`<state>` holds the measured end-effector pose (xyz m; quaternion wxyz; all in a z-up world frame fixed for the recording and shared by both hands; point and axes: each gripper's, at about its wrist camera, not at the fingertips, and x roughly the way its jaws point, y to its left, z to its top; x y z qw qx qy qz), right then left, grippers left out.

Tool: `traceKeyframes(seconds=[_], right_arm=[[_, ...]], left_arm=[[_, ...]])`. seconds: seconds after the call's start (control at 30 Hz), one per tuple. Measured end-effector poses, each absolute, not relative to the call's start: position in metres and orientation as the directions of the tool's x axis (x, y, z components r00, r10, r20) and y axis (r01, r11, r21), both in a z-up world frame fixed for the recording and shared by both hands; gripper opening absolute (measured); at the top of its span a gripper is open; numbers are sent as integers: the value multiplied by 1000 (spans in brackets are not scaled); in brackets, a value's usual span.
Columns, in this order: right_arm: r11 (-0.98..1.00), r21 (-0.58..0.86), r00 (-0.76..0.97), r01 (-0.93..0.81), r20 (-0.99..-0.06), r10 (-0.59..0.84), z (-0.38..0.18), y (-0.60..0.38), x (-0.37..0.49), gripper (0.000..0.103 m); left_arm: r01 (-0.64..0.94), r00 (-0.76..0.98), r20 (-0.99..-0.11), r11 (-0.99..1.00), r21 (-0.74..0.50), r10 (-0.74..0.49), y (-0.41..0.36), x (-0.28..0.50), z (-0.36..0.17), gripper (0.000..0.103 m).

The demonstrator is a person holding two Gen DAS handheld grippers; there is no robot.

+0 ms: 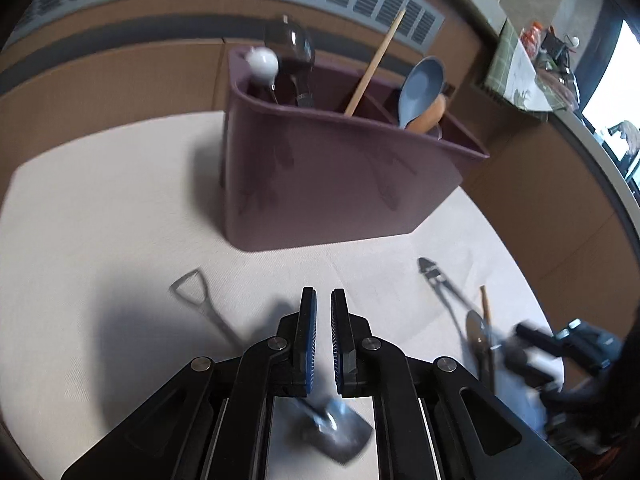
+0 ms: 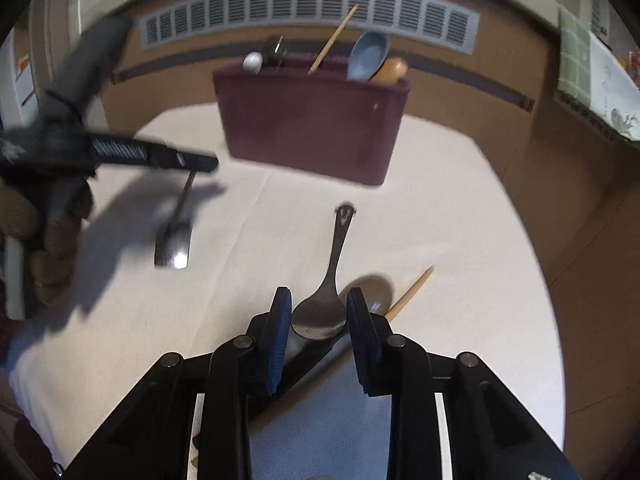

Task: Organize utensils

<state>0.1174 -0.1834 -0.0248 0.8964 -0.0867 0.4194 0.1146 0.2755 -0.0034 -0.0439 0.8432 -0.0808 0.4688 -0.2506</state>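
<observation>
A maroon utensil caddy (image 1: 340, 184) (image 2: 308, 128) stands at the back of the white cloth. It holds a white-tipped utensil, a black ladle, a chopstick (image 1: 374, 64), a blue spoon (image 1: 422, 88) and an orange spoon. My left gripper (image 1: 324, 312) (image 2: 212, 164) is shut with nothing in it and hovers over a shovel-shaped metal spoon (image 1: 188, 286) (image 2: 174, 242) lying on the cloth. In the right wrist view my right gripper (image 2: 319, 308) is shut on the bowl of a dark metal spoon (image 2: 320, 316), whose handle points toward the caddy. In the left wrist view my right gripper (image 1: 520, 344) is blurred.
A loose wooden chopstick (image 2: 412, 286) (image 1: 486, 308) lies just right of the dark spoon. Cardboard walls and a vent grille (image 2: 308, 4) close off the back. A person's hand (image 2: 56, 248) holds the left gripper. Bare cloth (image 1: 100, 220) stretches left of the caddy.
</observation>
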Motion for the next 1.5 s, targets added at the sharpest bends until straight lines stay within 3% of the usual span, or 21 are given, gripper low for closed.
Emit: traceKeyframes(seconds=[0.17,0.4,0.57,0.8,1.03,1.33,1.5], right_arm=[[966,-39,687,-255,-710,152,13,-196,127,26],[968,-37,712,-249,-684,157,28,-199,145,26],[964,-25,708,-264,-684,176,28,-195,143,26],[965,-26,709,-261,-683,174,32,-199,139,26],[967,-21,704,-255,-689,171,29,-204,139,26],[971,-13,723,-238,-670,168,35,-207,141,26],[975,-3,735,-223,-658,166,41,-213,143,26]], left_arm=[[310,393,-782,870,-383,-484,22,283,-60,8],[343,355,-781,849,-403,-514,69,230,-57,9],[533,406,-791,821,-202,-458,58,189,-42,34],[734,387,-846,678,42,-367,19,171,-42,34],[792,375,-871,598,123,-317,10,175,-39,34],[643,451,-838,763,65,-308,-3,241,-52,38],[653,339,-852,751,-91,-398,7,256,-54,38]])
